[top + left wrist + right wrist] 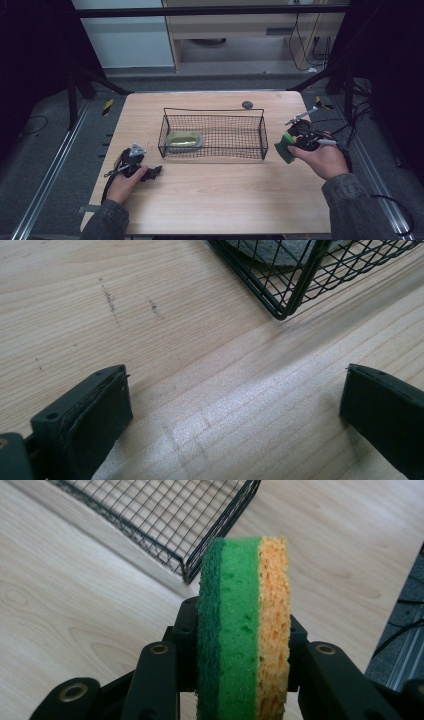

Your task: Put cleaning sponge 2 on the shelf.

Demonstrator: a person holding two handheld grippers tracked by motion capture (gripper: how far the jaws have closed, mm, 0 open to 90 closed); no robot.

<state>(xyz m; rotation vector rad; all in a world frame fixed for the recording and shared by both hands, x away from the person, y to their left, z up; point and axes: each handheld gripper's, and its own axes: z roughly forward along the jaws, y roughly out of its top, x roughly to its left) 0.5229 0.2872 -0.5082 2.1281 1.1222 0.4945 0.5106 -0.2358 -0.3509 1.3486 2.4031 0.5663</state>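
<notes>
Sponge (243,625) is clamped between your right gripper's (289,146) jaws, held off the table just beside the basket's (263,134) right end. Your left gripper (235,410) rests open and empty. Dropping it into the basket remains, I judge.

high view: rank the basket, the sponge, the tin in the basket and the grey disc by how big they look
1. basket, by far the largest
2. tin
3. sponge, held in the right claw; it is partly covered, so its place against the tin is unsure
4. grey disc, the smallest
</notes>
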